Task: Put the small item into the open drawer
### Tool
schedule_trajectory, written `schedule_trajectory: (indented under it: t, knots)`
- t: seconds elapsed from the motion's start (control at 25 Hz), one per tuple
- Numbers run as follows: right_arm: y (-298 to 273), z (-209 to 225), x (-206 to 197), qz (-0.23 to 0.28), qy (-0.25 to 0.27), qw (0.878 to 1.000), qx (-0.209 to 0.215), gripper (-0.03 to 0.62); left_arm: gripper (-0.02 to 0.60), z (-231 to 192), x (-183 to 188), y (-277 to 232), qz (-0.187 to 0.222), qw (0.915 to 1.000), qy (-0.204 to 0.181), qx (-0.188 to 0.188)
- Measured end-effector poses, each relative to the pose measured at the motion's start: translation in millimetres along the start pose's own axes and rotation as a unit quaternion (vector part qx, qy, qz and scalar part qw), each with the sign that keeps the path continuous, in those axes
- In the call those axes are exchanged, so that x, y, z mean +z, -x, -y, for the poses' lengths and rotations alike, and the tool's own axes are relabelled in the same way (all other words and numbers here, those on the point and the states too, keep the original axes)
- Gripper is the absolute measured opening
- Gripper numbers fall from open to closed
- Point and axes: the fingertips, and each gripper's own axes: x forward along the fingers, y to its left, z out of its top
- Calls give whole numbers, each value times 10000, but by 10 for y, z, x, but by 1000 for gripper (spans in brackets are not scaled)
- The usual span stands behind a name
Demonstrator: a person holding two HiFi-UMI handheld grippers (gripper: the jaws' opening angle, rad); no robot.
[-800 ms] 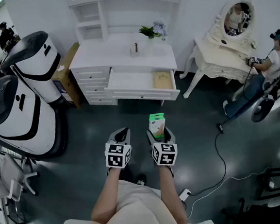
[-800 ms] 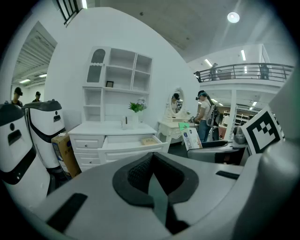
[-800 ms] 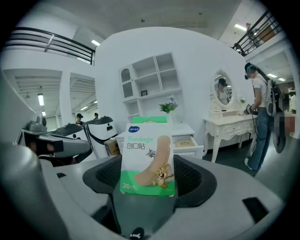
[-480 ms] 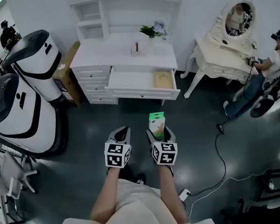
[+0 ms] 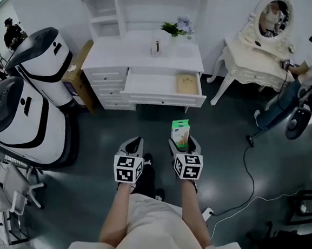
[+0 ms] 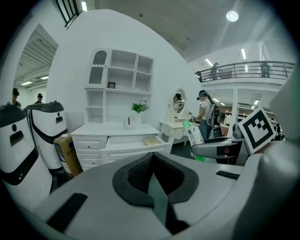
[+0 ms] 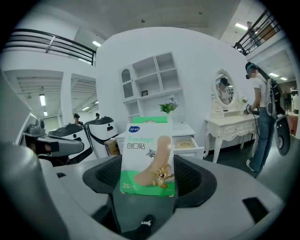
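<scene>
Right tool (image 7: pixel 150 174) pinches the bandage box (image 7: pixel 148 150) upright by its lower sides; left tool (image 6: pixel 151 174) pressed together, empty. Box judged light, crushable card. Open drawer (image 5: pixel 154 86) well ahead

We cannot tell what the flat tan thing (image 5: pixel 186 84) lying in the open drawer (image 5: pixel 152 86) is, nor the small object (image 5: pixel 156 48) on the dresser (image 5: pixel 128 56) at upper middle, and the frame's right edge cuts off the seated person (image 5: pixel 309 67).
</scene>
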Motion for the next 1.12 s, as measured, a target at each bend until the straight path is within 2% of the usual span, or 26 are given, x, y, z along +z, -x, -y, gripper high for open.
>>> schedule_trajectory:
  t: [0.24, 0.52, 0.72, 1.12]
  knots:
    - [-211, 157, 49, -34, -42, 10000, -58, 365, 15, -113, 73, -239, -2, 10000, 21, -17]
    - [-682, 468, 227, -85, -121, 9997, -187, 365, 15, -342, 317, -802, 9, 9999, 94, -109]
    - [-1131, 721, 363, -218, -211, 9992, -259, 365, 15, -455, 499, -1311, -107, 9994, -157, -279]
    - [-2210, 996, 819, -431, -275, 9982, -327, 365, 15, -1138, 988, -2370, -242, 9992, 52, -314]
